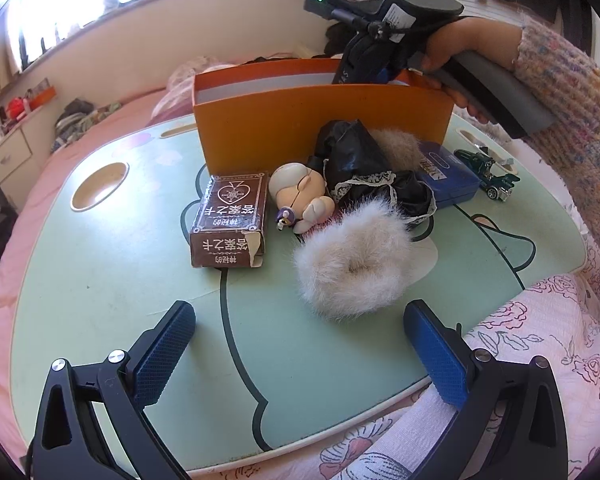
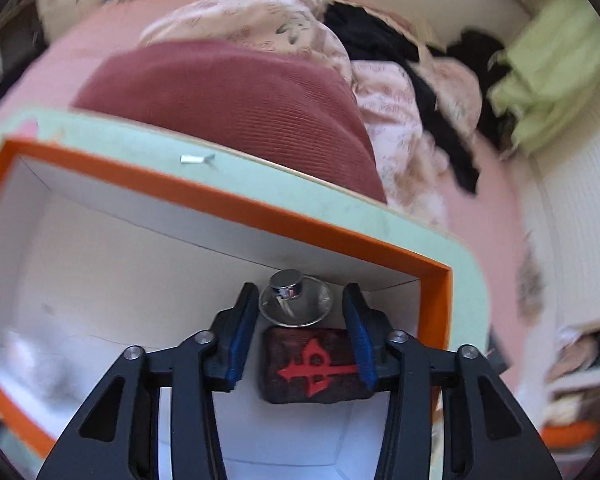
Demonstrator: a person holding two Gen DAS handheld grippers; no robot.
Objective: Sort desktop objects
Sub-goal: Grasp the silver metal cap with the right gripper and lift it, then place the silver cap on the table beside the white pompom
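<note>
Right tongs: the right gripper (image 2: 300,334) hangs over the open orange box (image 2: 236,204), pointing steeply down into it, its jaws narrowed on a dark block with a red symbol (image 2: 314,364). The right pad presses the block's side; whether the left pad touches it I cannot tell. From the left wrist view, a hand (image 1: 450,50) in a knitted sleeve holds this tool above the box's far right corner.
Held thing: the block carries a round clear cap with a metal knob (image 2: 294,300), pointing forward; it looks like a small bottle.
Left tongs: the left gripper (image 1: 300,356) is wide apart and holds nothing, poised low over the near edge of the green lap table (image 1: 100,280).
Box: white inside; what shows of its floor looks bare. It stands at the table's far side.
Left on the table: a fluffy white scrunchie (image 1: 354,256) nearest the left tongs, a brown card box (image 1: 230,220), a small doll figure (image 1: 300,196), black lace-trimmed fabric (image 1: 360,160), a blue tin (image 1: 446,176), a green toy car (image 1: 490,172).
Progress: early, by my judgement. One item is about to go in; six or so wait outside, all close before the box.
</note>
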